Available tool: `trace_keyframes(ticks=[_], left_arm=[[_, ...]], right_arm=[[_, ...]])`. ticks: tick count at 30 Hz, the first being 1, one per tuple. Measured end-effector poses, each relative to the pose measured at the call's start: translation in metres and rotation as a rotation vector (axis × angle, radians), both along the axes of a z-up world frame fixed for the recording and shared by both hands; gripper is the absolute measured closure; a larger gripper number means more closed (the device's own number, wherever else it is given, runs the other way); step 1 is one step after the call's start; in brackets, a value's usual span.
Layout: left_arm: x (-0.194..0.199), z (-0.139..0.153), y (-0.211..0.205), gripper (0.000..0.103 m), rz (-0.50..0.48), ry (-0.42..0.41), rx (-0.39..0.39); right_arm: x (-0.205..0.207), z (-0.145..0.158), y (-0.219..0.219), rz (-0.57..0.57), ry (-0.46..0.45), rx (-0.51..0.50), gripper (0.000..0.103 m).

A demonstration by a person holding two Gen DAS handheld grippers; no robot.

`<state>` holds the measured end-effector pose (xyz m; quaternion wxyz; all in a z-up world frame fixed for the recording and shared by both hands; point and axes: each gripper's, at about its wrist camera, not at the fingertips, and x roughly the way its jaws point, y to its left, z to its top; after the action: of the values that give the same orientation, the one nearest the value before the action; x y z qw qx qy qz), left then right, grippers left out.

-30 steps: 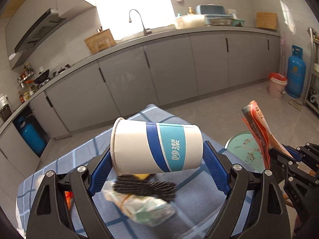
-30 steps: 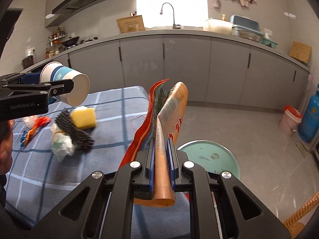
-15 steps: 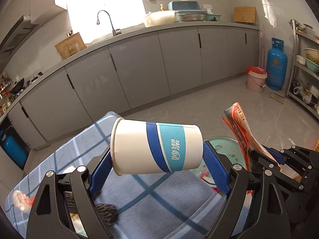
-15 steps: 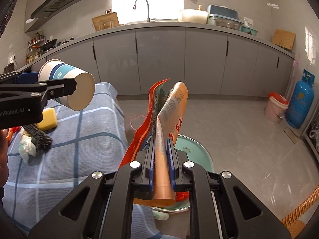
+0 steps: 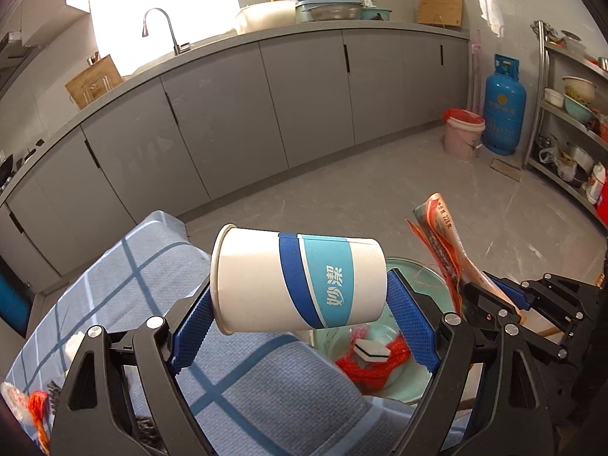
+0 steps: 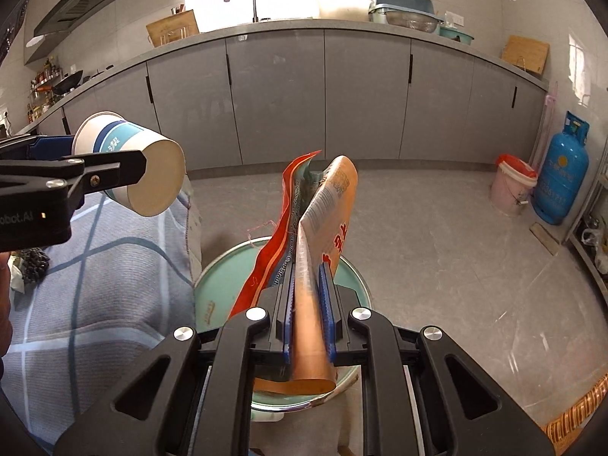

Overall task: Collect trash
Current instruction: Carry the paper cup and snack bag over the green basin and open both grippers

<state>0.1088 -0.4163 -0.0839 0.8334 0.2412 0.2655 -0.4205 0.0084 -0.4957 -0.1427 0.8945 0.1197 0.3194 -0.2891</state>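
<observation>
Left gripper [image 5: 300,304] clamping paper cup [image 5: 300,285] sideways; right gripper [image 6: 307,304] pinching wrapper [image 6: 323,228]; only left view showing red netting [image 5: 380,364] in bin [image 5: 410,387].

A blue checked cloth [image 5: 243,372] covers the worktop; a green bin [image 6: 212,285] stands on the floor [image 6: 437,235] beside it.

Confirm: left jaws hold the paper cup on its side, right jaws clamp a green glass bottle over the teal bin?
Not quite. The right gripper clamps a flattened orange snack wrapper, not a bottle, as the right wrist view shows. The rest holds: the left gripper has the paper cup sideways, near the teal bin.
</observation>
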Motion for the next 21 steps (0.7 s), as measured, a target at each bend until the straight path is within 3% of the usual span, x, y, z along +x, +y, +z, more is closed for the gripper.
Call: trace_keyframes(ticks=[3,5,6,7,21], left_arm=[[-0.002,-0.004,-0.007,0.017,-0.024,0.006,0.007],[-0.003,-0.008,-0.011,0.014,-0.032,0.011,0.016],[-0.002,-0.009,-0.010,0.009,-0.028,0.011,0.015],[-0.001,-0.009,-0.008,0.009,-0.018,0.006,0.011],[0.016,-0.013,0.023,0.005,0.070,0.025,0.021]], right_arm=[[0.000,-0.007,-0.009,-0.004,0.004,0.008,0.083],[-0.001,-0.011,-0.016,-0.022,0.001,0.009,0.071],[-0.003,-0.012,-0.018,-0.037,-0.004,0.006,0.059],[-0.005,-0.013,-0.020,-0.048,-0.007,0.007,0.057],[-0.014,-0.013,-0.006,-0.071,-0.011,0.027,0.046]])
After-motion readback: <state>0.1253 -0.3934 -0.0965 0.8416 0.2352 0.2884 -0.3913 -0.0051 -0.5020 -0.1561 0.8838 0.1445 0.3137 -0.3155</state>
